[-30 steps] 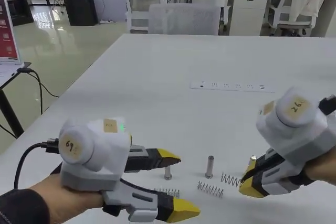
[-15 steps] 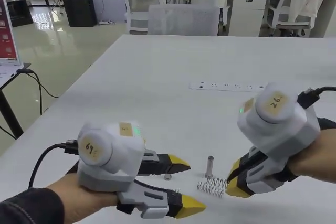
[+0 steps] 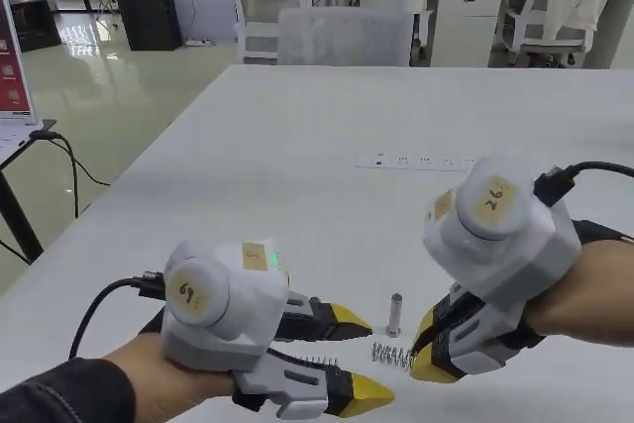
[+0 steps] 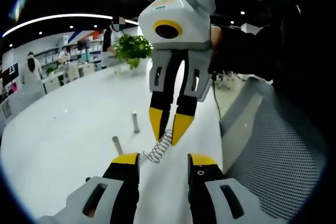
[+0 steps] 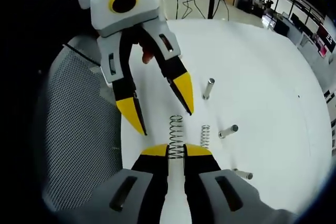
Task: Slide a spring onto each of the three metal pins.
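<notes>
Head view: right tool (image 3: pixel 424 352) angled downward

Head view looks down from above; 2 gripper views face each other closely, sharing the spring (image 4: pixel 159 149).

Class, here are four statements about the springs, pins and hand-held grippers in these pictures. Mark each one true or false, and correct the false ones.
1. The left hand-held gripper has its jaws apart. True.
2. The right hand-held gripper is clamping a metal pin. False: its jaws are shut on a spring.
3. Every pin already carries a spring. False: all three pins are bare in the right gripper view.
4. A second spring lies loose on the table, beside the held one. True.
</notes>
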`<state>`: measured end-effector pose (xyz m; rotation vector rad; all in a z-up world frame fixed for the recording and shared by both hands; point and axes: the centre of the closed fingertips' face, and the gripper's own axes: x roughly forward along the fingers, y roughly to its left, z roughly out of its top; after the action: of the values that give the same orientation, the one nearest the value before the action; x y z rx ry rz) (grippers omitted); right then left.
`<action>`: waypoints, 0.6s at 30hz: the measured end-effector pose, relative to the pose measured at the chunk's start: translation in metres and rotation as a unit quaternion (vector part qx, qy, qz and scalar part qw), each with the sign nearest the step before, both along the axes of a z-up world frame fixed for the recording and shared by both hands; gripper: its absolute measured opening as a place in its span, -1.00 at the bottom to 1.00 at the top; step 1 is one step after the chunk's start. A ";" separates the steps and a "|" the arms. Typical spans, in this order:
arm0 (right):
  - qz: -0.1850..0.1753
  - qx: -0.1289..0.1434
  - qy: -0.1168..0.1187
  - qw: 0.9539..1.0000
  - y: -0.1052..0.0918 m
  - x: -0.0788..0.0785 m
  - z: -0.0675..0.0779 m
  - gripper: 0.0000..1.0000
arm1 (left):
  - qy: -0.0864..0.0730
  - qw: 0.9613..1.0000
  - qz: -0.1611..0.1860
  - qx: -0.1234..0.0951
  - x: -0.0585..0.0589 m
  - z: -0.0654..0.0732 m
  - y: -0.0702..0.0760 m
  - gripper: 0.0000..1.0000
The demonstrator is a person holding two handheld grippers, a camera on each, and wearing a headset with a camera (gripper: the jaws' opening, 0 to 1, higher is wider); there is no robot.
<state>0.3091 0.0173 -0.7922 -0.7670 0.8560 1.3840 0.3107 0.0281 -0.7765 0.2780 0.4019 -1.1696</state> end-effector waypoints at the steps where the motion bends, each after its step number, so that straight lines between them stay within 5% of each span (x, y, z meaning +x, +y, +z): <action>1: 0.002 0.001 0.000 1.000 0.001 -0.001 0.000 -0.85 | -0.001 1.000 -0.002 0.001 0.000 0.000 0.000 -0.43; 18: 0.036 -0.009 0.008 0.999 0.005 -0.015 0.000 -0.85 | -0.036 0.998 -0.033 0.036 -0.006 -0.009 -0.002 -0.90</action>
<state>0.2941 0.0219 -0.7923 -0.8088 0.8612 1.4489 0.3051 0.0257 -0.7853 0.3981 0.3747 -1.2081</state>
